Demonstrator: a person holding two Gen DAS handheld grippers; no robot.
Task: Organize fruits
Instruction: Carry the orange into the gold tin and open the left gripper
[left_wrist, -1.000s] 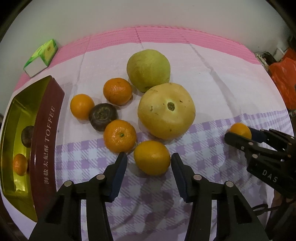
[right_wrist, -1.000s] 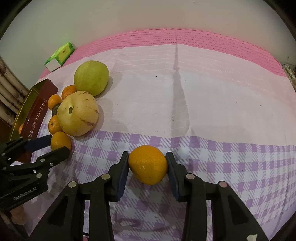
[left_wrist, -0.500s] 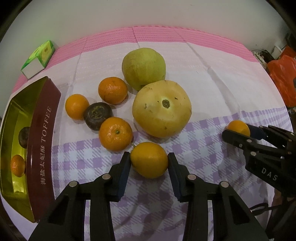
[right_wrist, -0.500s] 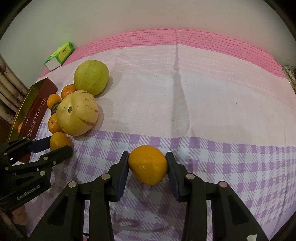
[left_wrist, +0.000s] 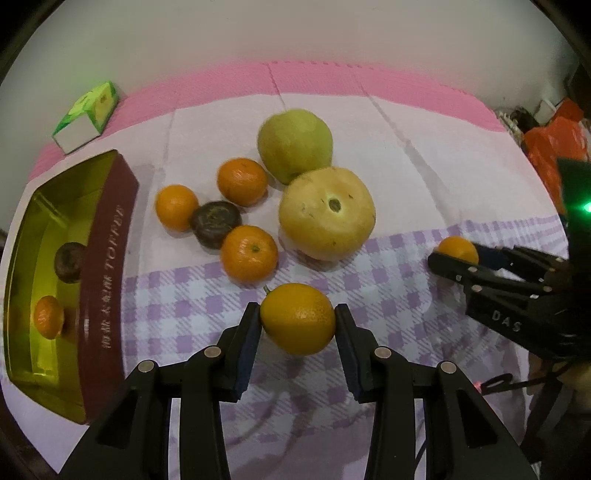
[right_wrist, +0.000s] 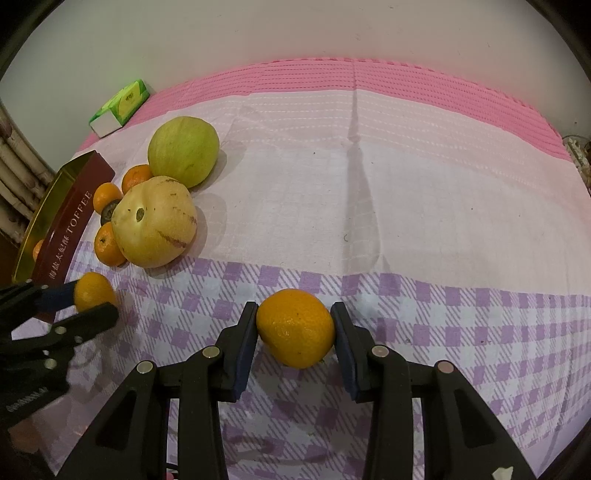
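Note:
My left gripper (left_wrist: 297, 319) is shut on an orange (left_wrist: 297, 318) and holds it just above the checked cloth; it also shows at the left of the right wrist view (right_wrist: 94, 295). My right gripper (right_wrist: 294, 328) is shut on another orange (right_wrist: 295, 328), seen at the right of the left wrist view (left_wrist: 457, 250). Beyond lie three oranges (left_wrist: 249, 253), a dark round fruit (left_wrist: 215, 223), a yellow melon (left_wrist: 327, 213) and a green pomelo (left_wrist: 294, 141). A dark red toffee tin (left_wrist: 107, 266) at the left holds an orange (left_wrist: 48, 316) and a dark fruit (left_wrist: 69, 262).
A green and white carton (left_wrist: 86, 116) lies at the far left on the pink cloth (left_wrist: 406, 88). An orange plastic bag (left_wrist: 554, 144) sits past the table's right edge. A wall runs behind the table.
My left gripper moved forward around the near orange, closed on it and lifted it slightly. My right gripper stayed shut on its orange, nearly still.

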